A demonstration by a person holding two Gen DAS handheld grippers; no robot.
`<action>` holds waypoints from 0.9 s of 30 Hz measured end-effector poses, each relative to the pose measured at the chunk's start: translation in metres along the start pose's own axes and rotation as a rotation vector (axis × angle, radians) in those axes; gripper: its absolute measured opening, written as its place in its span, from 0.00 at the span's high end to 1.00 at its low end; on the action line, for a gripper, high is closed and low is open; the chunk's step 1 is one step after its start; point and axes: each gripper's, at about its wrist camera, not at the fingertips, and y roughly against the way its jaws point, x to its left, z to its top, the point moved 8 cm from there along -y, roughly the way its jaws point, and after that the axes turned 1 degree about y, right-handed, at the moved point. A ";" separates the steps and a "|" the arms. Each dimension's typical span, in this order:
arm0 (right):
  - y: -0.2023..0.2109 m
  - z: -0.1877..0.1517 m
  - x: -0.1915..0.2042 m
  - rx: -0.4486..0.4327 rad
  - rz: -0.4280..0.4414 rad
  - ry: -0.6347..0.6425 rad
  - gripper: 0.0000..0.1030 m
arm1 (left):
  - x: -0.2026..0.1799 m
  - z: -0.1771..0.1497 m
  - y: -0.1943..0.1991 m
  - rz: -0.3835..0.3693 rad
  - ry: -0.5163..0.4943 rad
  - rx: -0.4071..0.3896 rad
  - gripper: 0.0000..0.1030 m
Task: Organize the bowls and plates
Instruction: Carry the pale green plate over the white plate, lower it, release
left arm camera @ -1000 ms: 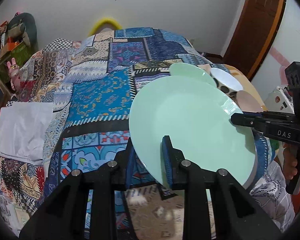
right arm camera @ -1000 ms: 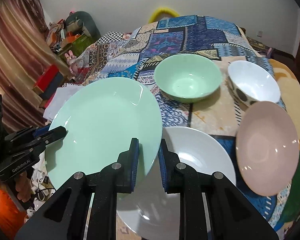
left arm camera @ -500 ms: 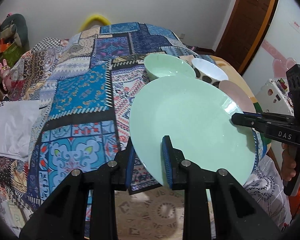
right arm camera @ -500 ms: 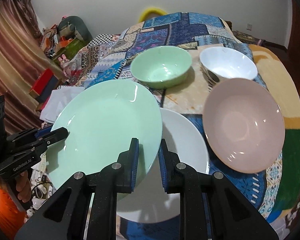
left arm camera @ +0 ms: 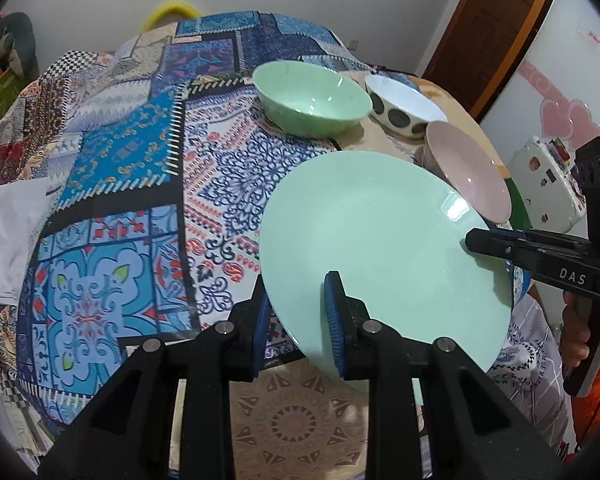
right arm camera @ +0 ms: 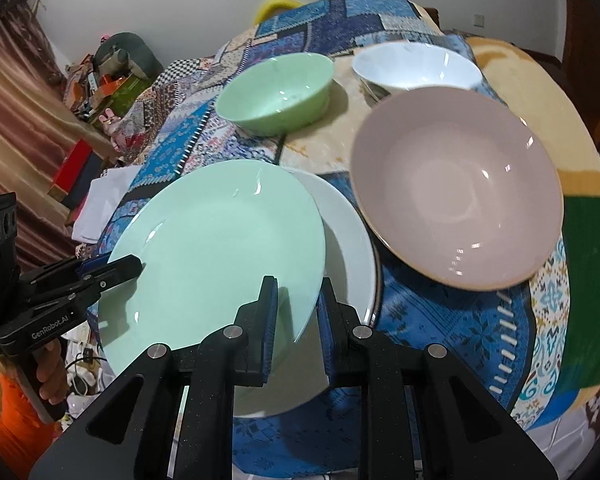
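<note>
I've carried the green plate (right arm camera: 216,248) rightward over the white plate (right arm camera: 348,240); my left gripper (left arm camera: 300,320) and right gripper (right arm camera: 296,316) both pinch its rim, ready to stack

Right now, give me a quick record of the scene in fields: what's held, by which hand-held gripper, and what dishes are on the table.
held item: green plate, tilted, above the table
left hand-held gripper: shut on the plate's near-left rim
right hand-held gripper: shut on the opposite rim
beneath plate: white plate on the patterned cloth, partly covered in the right wrist view
bowls on table: green bowl, white spotted bowl, pink bowl
stacking: bowls not nested
</note>
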 end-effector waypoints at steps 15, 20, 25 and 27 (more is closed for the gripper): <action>-0.008 -0.004 -0.009 0.026 -0.004 -0.031 0.83 | -0.006 -0.001 -0.024 0.022 -0.029 0.032 0.75; -0.010 -0.003 -0.008 0.029 -0.001 -0.031 0.83 | -0.005 0.003 -0.027 0.037 -0.026 0.033 0.75; -0.009 -0.004 -0.008 0.027 -0.008 -0.026 0.83 | -0.004 0.004 -0.031 0.063 -0.036 0.034 0.75; -0.009 -0.005 -0.008 0.027 -0.009 -0.024 0.83 | -0.004 0.004 -0.031 0.062 -0.040 0.035 0.75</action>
